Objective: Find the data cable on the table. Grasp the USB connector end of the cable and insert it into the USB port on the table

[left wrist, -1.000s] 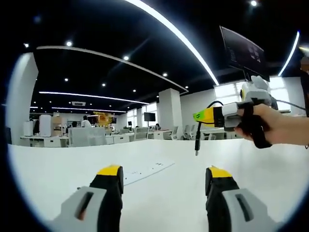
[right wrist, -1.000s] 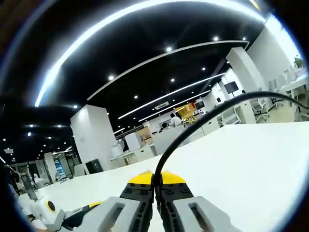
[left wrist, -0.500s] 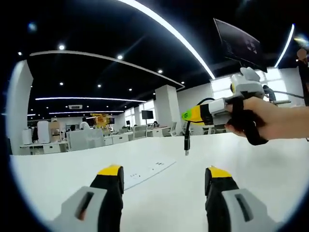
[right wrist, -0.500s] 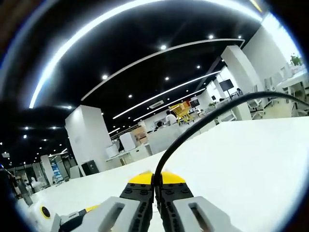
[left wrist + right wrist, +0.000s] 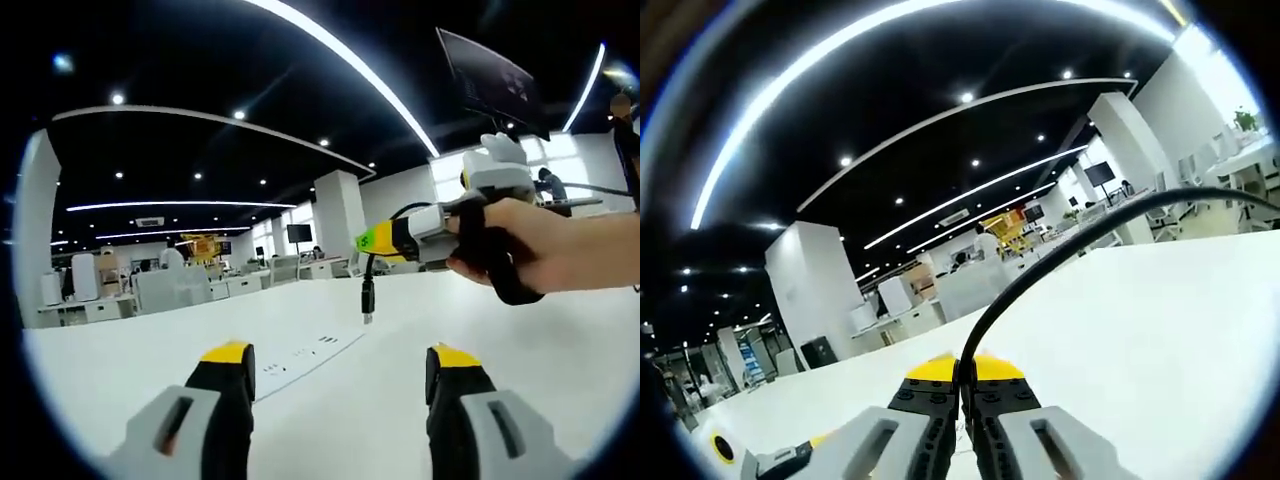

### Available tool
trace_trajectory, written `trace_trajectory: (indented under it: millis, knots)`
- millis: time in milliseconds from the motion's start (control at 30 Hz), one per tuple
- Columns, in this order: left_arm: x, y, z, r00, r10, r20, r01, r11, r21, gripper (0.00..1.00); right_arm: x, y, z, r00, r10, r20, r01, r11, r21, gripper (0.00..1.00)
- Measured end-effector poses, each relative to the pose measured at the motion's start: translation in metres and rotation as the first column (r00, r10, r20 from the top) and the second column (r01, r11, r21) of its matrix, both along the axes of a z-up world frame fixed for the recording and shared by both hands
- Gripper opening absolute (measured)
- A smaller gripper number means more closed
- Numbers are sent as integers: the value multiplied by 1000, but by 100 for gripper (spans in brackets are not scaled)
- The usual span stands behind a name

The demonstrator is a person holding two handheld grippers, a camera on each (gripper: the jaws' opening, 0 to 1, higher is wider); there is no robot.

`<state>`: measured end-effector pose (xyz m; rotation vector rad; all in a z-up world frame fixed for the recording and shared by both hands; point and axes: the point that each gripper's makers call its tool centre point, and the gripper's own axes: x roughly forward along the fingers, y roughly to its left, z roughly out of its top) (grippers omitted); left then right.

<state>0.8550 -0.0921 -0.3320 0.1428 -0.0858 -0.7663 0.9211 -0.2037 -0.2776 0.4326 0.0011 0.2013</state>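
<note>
A black data cable's USB connector (image 5: 367,301) hangs plug-down from my right gripper (image 5: 372,241), which a hand (image 5: 530,245) holds above the white table (image 5: 560,350) in the left gripper view. Below and left of the plug, a flat white strip (image 5: 300,357) with small dark ports lies on the table. My left gripper (image 5: 340,358) stands open near the table's front, nothing between its yellow-tipped fingers. In the right gripper view my right gripper (image 5: 965,385) is shut on the cable (image 5: 978,330), which arcs up and away to the right. My left gripper (image 5: 790,460) peeks in at the lower left.
The white table (image 5: 1160,340) stretches wide on all sides. Beyond it lies an open office with desks, chairs, pillars and ceiling lights. A dark monitor (image 5: 490,85) hangs at the upper right of the left gripper view.
The right gripper has carried the hanging connector leftward, closer above the white strip. The left gripper has stayed open and still.
</note>
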Motion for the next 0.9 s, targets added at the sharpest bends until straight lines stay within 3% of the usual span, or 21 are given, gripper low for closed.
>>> trace_trajectory:
  millis: [600, 900]
  knots:
    - [9, -6, -3, 1000, -17, -17, 17, 1000, 3, 68, 35, 10, -12, 999, -30, -16, 30, 1000, -4, 5]
    - [7, -7, -3, 999, -26, -24, 26, 1000, -10, 68, 42, 12, -20, 998, -55, -29, 55, 998, -18, 5]
